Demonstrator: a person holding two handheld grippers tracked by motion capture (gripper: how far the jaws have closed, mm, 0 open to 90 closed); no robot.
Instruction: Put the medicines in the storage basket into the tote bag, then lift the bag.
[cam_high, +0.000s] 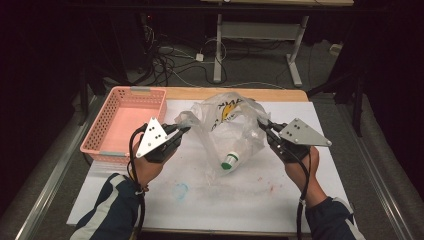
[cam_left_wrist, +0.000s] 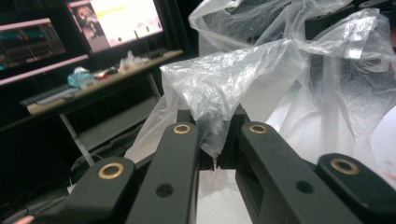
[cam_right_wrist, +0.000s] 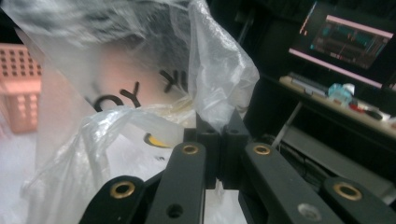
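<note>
A clear plastic bag with black and yellow print hangs stretched between my two grippers above the white table top. Inside it lies a white bottle with a green cap, low in the bag, cap toward me. My left gripper is shut on the bag's left edge; in the left gripper view the film is pinched between the jaws of that gripper. My right gripper is shut on the bag's right edge, where a fold of plastic rises from the closed jaws of the gripper.
A pink mesh basket stands empty at the table's left side, close to my left hand. Faint blue and red stains mark the white table top. Beyond the table are cables on the floor and a desk frame. Monitors glow in the background.
</note>
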